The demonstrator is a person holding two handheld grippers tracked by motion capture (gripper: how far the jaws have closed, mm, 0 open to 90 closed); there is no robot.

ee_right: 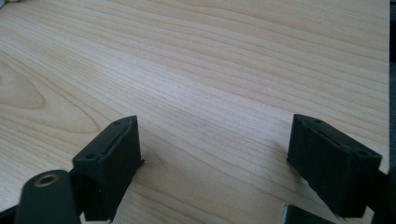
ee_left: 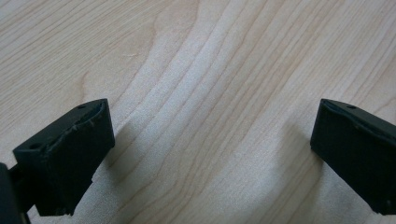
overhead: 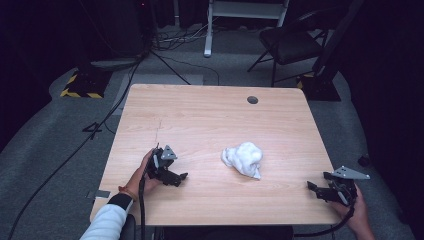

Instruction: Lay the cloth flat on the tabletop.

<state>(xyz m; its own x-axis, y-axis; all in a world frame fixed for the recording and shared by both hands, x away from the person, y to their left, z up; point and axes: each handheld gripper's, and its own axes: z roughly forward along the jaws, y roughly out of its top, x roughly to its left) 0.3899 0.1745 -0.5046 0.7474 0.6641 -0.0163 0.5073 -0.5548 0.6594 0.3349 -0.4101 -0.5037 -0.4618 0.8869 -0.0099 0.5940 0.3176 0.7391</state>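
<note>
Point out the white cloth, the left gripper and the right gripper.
white cloth (overhead: pixel 243 158), high view, middle of the crumpled heap.
left gripper (overhead: pixel 181 177), high view, between its open jaw tips.
right gripper (overhead: pixel 315 186), high view, between its open jaw tips.

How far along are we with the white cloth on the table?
Nothing looks done: the crumpled white cloth lies bunched and untouched mid-table on the light wooden table. Nothing is in hand: the left gripper and right gripper are open and empty, either side of it. Reaching, gripping and handling the cloth all remain.
</note>
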